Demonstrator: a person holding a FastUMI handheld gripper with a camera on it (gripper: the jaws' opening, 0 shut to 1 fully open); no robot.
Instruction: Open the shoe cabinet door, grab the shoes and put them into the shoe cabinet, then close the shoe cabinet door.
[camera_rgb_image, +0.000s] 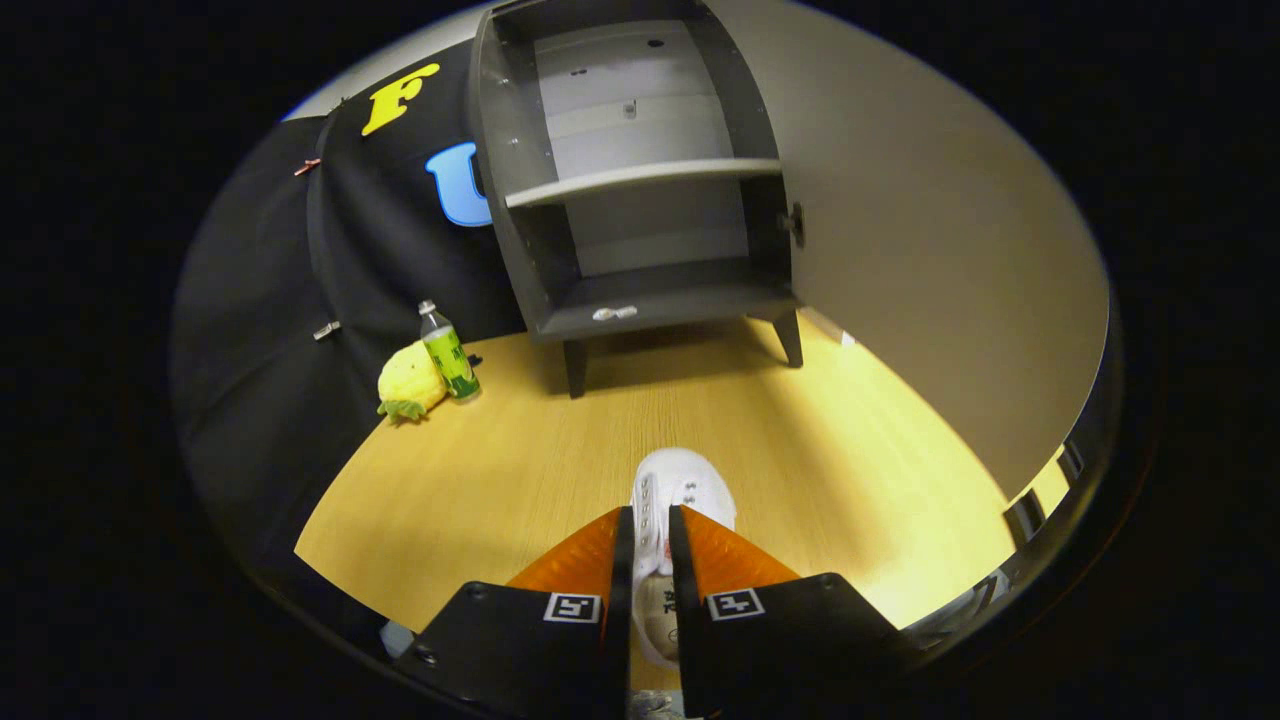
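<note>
Clearly the tongs (650, 540) are pinching a white shoe (682, 490) between both fingers, above the tabletop (520, 470). Beyond, the shoe cabinet (640, 180) is standing with its door (930, 260) swung open.

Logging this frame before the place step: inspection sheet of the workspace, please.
Surface: wood-grain floor, bare ahead of the fingers.
Job's things: white shoe between the fingers, toe toward the cabinet. Cabinet beyond it, door swung open to one side, shelf and bottom board bare except a small pale item at the front edge.
Clutter: yellow plush and green-label bottle, touching, beside the cabinet by the black cloth.
Grippers: gripper shut on the shoe, both fingers pressing its sides.
Cables: nothing seen.
Surroundings: black cloth wall, plain wall behind.
</note>
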